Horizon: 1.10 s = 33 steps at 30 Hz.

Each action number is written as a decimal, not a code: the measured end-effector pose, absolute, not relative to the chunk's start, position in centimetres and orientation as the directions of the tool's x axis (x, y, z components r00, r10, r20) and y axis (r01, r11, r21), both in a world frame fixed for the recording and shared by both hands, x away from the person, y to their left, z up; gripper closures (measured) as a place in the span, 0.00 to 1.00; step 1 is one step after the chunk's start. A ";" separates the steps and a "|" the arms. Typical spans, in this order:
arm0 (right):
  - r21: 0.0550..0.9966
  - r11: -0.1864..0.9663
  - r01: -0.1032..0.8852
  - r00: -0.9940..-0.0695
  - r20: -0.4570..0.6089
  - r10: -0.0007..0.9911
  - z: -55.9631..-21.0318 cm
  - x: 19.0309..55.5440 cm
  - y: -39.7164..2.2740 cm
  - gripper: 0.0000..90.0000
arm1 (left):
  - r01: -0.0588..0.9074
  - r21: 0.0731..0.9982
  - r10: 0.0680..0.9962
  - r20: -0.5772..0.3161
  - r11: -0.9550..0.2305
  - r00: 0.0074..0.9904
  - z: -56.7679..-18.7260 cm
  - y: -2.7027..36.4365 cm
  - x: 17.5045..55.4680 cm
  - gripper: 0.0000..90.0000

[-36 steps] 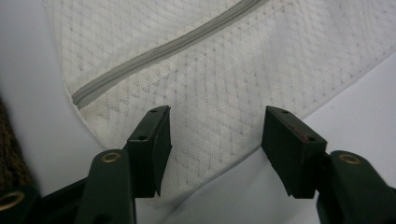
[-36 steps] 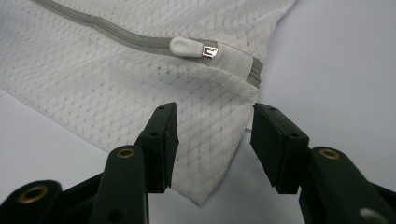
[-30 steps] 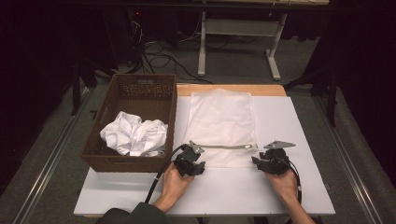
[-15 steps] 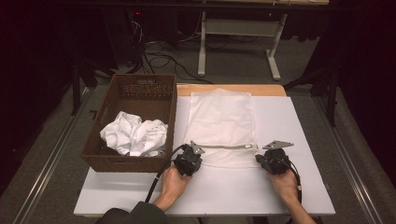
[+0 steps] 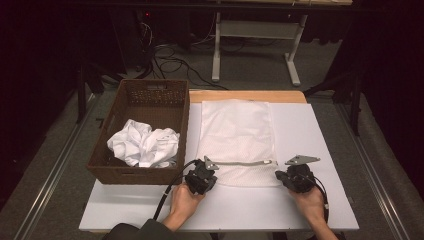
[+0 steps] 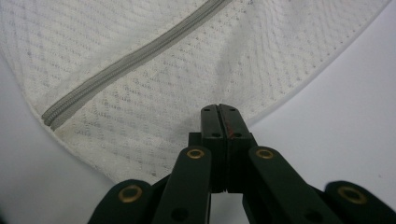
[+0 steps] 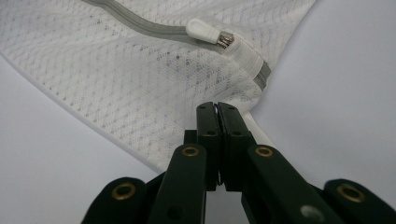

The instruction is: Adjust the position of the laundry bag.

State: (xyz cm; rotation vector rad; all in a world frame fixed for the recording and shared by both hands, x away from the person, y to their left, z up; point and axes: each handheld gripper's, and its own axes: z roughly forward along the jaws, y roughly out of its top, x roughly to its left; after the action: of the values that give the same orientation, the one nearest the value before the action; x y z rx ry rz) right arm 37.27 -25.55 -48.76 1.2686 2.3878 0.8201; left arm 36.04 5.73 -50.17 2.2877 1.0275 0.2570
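Mesh bag [image 5: 235, 137] lies flat on the white surface [image 5: 320, 130]; left gripper [image 5: 202, 176] and right gripper [image 5: 295, 177] each have jaws clamped onto its near hem, at opposite corners.

My high view hangs above the near edge of the desk [image 5: 320, 130], facing forward and down, taking in the whole top and the floor beyond. My left tongs [image 6: 218, 108] camera sits very close to the mesh bag [image 6: 154, 88], looking along its jaws at the near left corner. My right tongs [image 7: 217, 105] camera looks equally close at the near right corner. All three share the bag's near edge.
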 end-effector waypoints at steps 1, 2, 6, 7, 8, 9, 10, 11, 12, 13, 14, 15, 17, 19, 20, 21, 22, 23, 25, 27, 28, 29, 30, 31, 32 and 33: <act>0.615 0.452 0.646 -0.566 -0.012 0.824 -48.9 37.0 -25.6 0.99 | 0.613 0.600 0.728 -0.073 -0.514 0.681 -50.2 5.7 35.9 0.99; 0.615 0.452 0.646 -0.566 -0.012 0.824 -48.9 37.0 -25.6 0.99 | 0.614 0.598 0.726 -0.077 -0.515 0.684 -50.2 5.7 35.8 0.99; 0.608 0.452 0.652 -0.569 -0.002 0.823 -49.0 36.6 -25.9 0.99 | 0.610 0.594 0.719 -0.075 -0.524 0.691 -50.3 5.6 35.4 0.99; 0.609 0.449 0.653 -0.569 0.003 0.823 -49.0 36.5 -25.9 0.99 | 0.611 0.593 0.719 -0.076 -0.525 0.691 -50.3 5.6 35.2 0.99; 0.610 0.452 0.651 -0.572 0.002 0.820 -49.0 36.4 -26.0 0.99 | 0.610 0.596 0.719 -0.076 -0.523 0.691 -50.3 5.6 35.1 0.99; 0.608 0.448 0.655 -0.569 0.006 0.823 -49.0 36.3 -26.0 0.99 | 0.607 0.596 0.716 -0.075 -0.526 0.694 -50.3 5.6 34.9 0.99; 0.608 0.450 0.654 -0.571 0.006 0.821 -49.0 36.2 -26.0 0.99 | 0.607 0.594 0.716 -0.074 -0.528 0.694 -50.3 5.6 34.8 0.99; 0.607 0.449 0.656 -0.571 0.010 0.821 -49.1 36.2 -26.0 0.99 | 0.604 0.594 0.714 -0.070 -0.531 0.696 -50.3 5.6 34.7 0.99; 0.610 0.451 0.651 -0.574 0.008 0.819 -49.1 36.1 -26.1 0.99 | 0.603 0.592 0.711 -0.069 -0.535 0.699 -50.3 5.6 34.6 0.99; 0.607 0.450 0.655 -0.574 0.013 0.819 -49.1 36.1 -26.1 0.99 | 0.602 0.593 0.712 -0.068 -0.535 0.699 -50.3 5.5 34.5 0.99; 0.606 0.450 0.656 -0.574 0.014 0.819 -49.1 36.0 -26.1 0.99 | 0.601 0.591 0.709 -0.069 -0.538 0.702 -50.3 5.5 34.4 0.99; 0.606 0.452 0.655 -0.575 0.011 0.818 -49.1 36.0 -26.1 0.99 | 0.601 0.592 0.709 -0.070 -0.537 0.702 -50.3 5.5 34.3 0.99; 0.599 0.453 0.660 -0.575 0.013 0.818 -49.3 35.9 -26.0 0.98 | 0.600 0.595 0.706 -0.075 -0.535 0.704 -50.3 5.6 34.1 0.99; 0.600 0.453 0.659 -0.576 0.015 0.817 -49.4 35.9 -26.0 0.97 | 0.598 0.597 0.702 -0.080 -0.535 0.708 -50.3 5.7 34.0 0.98; 0.598 0.456 0.659 -0.579 0.015 0.816 -49.4 35.9 -26.0 0.95 | 0.599 0.599 0.701 -0.086 -0.532 0.708 -50.3 5.7 33.9 0.96; 0.600 0.455 0.658 -0.580 0.017 0.815 -49.4 35.9 -26.0 0.91 | 0.602 0.600 0.700 -0.094 -0.528 0.708 -50.3 5.7 33.9 0.92; 0.605 0.450 0.657 -0.580 0.024 0.814 -49.4 35.9 -26.0 0.88 | 0.599 0.602 0.699 -0.094 -0.528 0.709 -50.3 5.7 33.9 0.89; 0.609 0.445 0.657 -0.579 0.030 0.815 -49.4 35.9 -26.0 0.85 | 0.595 0.605 0.695 -0.094 -0.528 0.713 -50.2 5.7 33.9 0.84; 0.619 0.437 0.653 -0.575 0.029 0.818 -49.3 35.9 -26.1 0.81 | 0.586 0.618 0.690 -0.093 -0.525 0.717 -50.0 5.7 33.9 0.74; 0.634 0.423 0.648 -0.568 0.032 0.822 -49.1 35.9 -26.2 0.78 | 0.579 0.625 0.692 -0.083 -0.524 0.717 -49.8 5.7 33.9 0.66; 0.643 0.411 0.646 -0.562 0.036 0.826 -48.9 35.9 -26.5 0.78 | 0.579 0.627 0.694 -0.083 -0.522 0.715 -49.7 5.7 34.0 0.61; 0.643 0.411 0.646 -0.562 0.036 0.826 -48.9 35.9 -26.5 0.78 | 0.580 0.629 0.696 -0.086 -0.518 0.713 -49.7 5.7 34.0 0.61; 0.647 0.405 0.646 -0.560 0.041 0.827 -48.9 35.9 -26.6 0.78 | 0.583 0.633 0.699 -0.092 -0.509 0.710 -49.7 5.7 34.1 0.59; 0.650 0.400 0.647 -0.558 0.046 0.829 -48.8 35.9 -26.7 0.78 | 0.585 0.638 0.701 -0.099 -0.500 0.707 -49.6 5.8 34.1 0.57; 0.655 0.394 0.645 -0.558 0.051 0.828 -48.8 36.0 -26.8 0.78 | 0.586 0.643 0.701 -0.107 -0.492 0.705 -49.5 5.9 34.2 0.56; 0.656 0.391 0.646 -0.557 0.054 0.829 -48.8 36.1 -26.8 0.78 | 0.587 0.645 0.700 -0.112 -0.488 0.705 -49.4 5.9 34.2 0.55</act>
State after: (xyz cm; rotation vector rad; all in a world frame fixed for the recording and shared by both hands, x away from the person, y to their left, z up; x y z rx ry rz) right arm 36.09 -26.82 -48.79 1.2946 2.3706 0.9274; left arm 34.25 5.93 -49.40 2.2354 0.9755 0.2158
